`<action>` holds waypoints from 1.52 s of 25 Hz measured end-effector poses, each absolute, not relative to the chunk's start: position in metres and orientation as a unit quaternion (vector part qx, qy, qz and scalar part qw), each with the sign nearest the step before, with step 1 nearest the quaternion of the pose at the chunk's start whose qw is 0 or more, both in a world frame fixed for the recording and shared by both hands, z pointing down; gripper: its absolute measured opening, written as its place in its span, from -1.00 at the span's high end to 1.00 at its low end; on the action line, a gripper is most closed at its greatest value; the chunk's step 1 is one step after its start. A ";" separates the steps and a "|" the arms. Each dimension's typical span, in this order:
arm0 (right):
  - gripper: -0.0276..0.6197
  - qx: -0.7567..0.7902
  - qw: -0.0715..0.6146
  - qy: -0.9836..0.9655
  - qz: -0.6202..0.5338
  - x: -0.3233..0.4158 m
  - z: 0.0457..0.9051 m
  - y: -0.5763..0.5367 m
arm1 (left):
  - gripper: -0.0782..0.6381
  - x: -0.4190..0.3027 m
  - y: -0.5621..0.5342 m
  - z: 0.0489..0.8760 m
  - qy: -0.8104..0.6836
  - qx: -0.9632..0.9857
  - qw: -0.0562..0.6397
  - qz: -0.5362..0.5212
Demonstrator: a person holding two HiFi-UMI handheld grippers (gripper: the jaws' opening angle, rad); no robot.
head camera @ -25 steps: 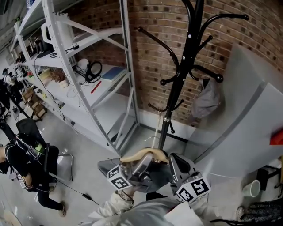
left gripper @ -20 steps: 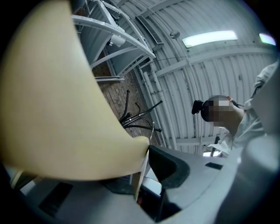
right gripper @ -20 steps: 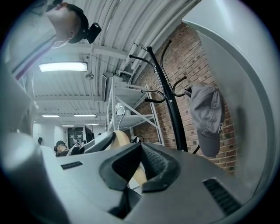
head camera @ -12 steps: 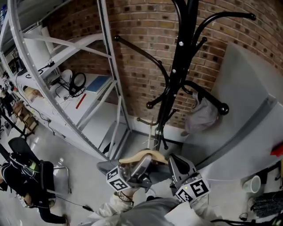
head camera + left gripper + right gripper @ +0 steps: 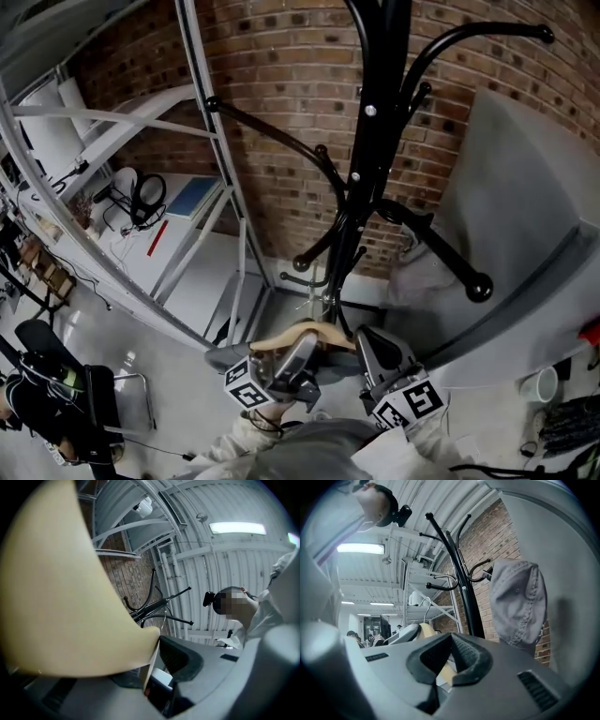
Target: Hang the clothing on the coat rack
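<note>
A black coat rack stands against the brick wall, and a grey cap hangs from one of its lower arms. Low in the head view both grippers carry a tan wooden hanger with its wire hook pointing up at the rack. Grey cloth shows under the hanger, mostly hidden. My left gripper is shut on the hanger, which fills its own view. My right gripper has its pads closed on a tan edge of the hanger, with the cap and the rack just ahead.
White metal shelving with headphones and cables stands left of the rack. A grey panel leans at the right, with a white cup below it. A person sits at the lower left.
The coat rack has grown larger and come nearer in the head view, and the shelving has slid left. Both grippers, still gripping the hanger, have come closer to the rack.
</note>
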State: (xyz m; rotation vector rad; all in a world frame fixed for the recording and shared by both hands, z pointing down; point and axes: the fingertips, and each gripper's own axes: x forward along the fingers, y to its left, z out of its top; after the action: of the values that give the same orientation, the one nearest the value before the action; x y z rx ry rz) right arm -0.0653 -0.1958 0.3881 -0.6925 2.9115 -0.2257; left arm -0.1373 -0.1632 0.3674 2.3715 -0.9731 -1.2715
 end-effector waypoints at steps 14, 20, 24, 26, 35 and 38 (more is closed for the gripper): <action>0.84 -0.334 0.081 0.937 -0.063 -0.071 0.382 -0.204 | 0.49 -0.151 -0.180 0.368 -0.253 0.848 0.187 -0.426; 0.84 -0.392 0.082 0.915 -0.055 -0.068 0.380 -0.191 | 0.49 -0.154 -0.174 0.366 -0.208 0.861 0.206 -0.417; 0.84 -0.431 0.079 0.898 -0.049 -0.064 0.377 -0.176 | 0.49 -0.158 -0.166 0.363 -0.183 0.866 0.217 -0.412; 0.84 -0.443 0.077 0.892 -0.049 -0.064 0.377 -0.170 | 0.49 -0.161 -0.163 0.362 -0.177 0.868 0.219 -0.408; 0.84 -0.464 0.079 0.881 -0.050 -0.060 0.378 -0.165 | 0.49 -0.159 -0.158 0.359 -0.162 0.874 0.221 -0.401; 0.84 -0.462 0.082 0.882 -0.046 -0.058 0.376 -0.167 | 0.49 -0.158 -0.159 0.356 -0.158 0.877 0.213 -0.400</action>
State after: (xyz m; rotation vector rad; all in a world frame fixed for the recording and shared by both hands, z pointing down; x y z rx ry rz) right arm -0.0585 -0.1669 0.3761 -1.3797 2.6357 -0.1382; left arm -0.1576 -0.1588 0.3561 2.4346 -0.4398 -1.1111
